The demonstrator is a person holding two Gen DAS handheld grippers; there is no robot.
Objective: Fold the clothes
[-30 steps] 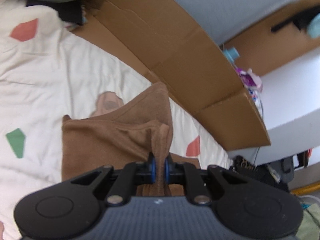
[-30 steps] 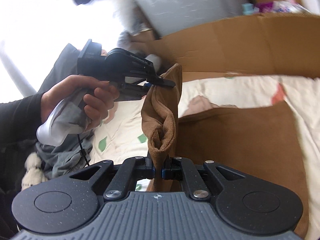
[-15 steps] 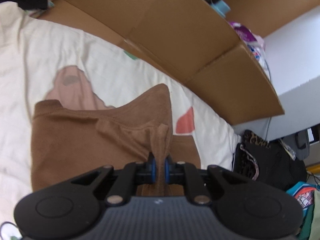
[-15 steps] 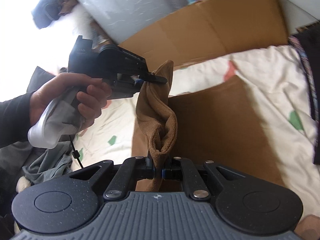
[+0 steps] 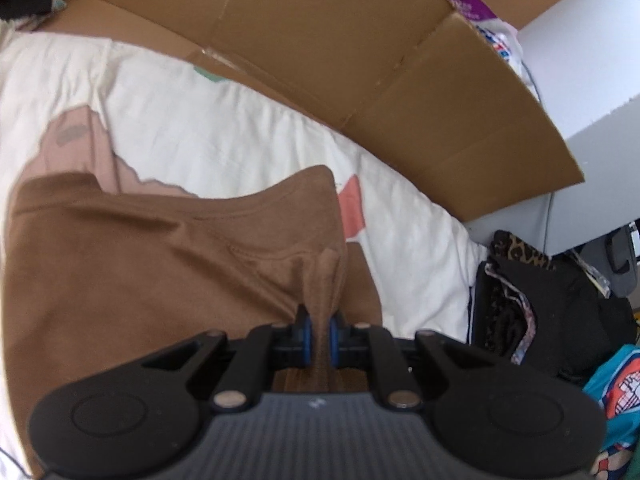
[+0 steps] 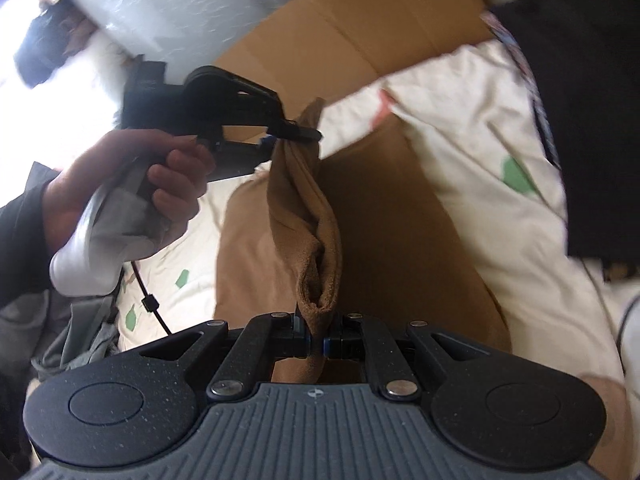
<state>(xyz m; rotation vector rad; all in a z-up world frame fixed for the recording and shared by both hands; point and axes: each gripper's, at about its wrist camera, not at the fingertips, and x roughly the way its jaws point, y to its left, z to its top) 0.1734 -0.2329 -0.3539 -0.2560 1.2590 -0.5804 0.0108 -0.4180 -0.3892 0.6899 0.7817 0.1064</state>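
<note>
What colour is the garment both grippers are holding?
Plain brown garment, no pattern; the right wrist view shows it best.

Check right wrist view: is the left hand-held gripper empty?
No, the left hand-held gripper is clamped on a corner of the brown garment.

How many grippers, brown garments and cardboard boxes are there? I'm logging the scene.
Grippers: 2, left gripper and right gripper, both clamped on the cloth
Brown garment: 1
Cardboard box: 1
Total: 4
</note>
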